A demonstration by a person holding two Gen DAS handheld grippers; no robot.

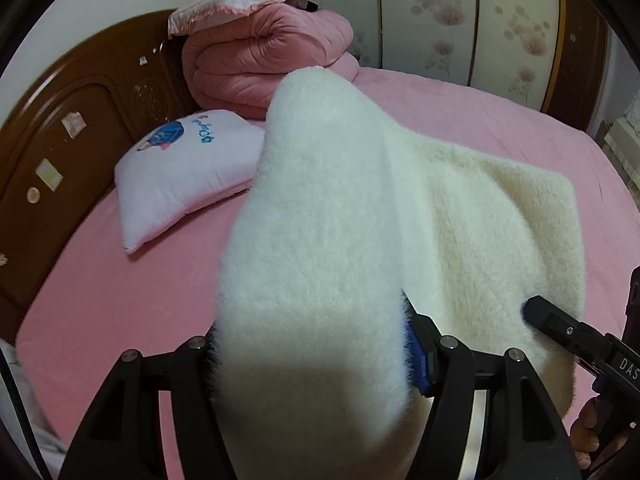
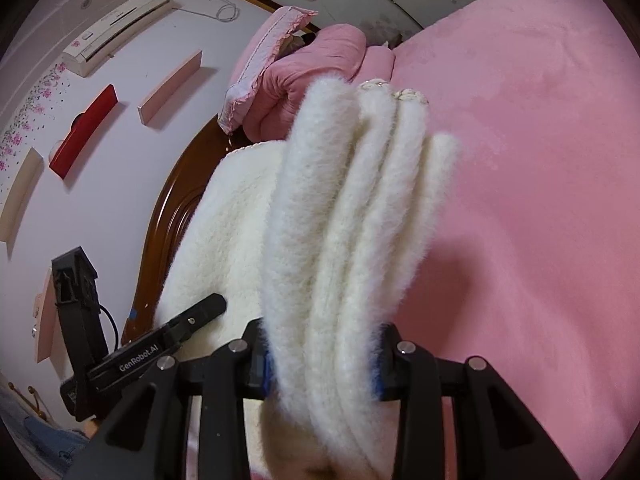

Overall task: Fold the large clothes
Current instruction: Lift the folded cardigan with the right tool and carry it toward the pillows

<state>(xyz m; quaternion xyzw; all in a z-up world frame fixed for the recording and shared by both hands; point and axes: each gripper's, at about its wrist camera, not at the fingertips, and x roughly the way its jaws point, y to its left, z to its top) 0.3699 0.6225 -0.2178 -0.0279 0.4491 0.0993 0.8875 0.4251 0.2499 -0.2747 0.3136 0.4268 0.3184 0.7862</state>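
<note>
Left wrist view: left gripper (image 1: 316, 364) clamped on a thick fold of the white garment (image 1: 480, 232); the rest trails toward 1 o'clock over the pink bed (image 1: 100, 300). Right gripper (image 1: 536, 312) enters at 4 o'clock. Right wrist view: right gripper (image 2: 320, 356) clamped on several stacked layers of garment (image 2: 224, 220), left gripper (image 2: 208, 308) at 8 o'clock. Both ends lifted, bundle between the hands. Likely step: carrying a fold over. Next: lay the held edges down together on bare sheet, aligned, before letting go. Pillow (image 1: 188, 172) at 10 o'clock.
</note>
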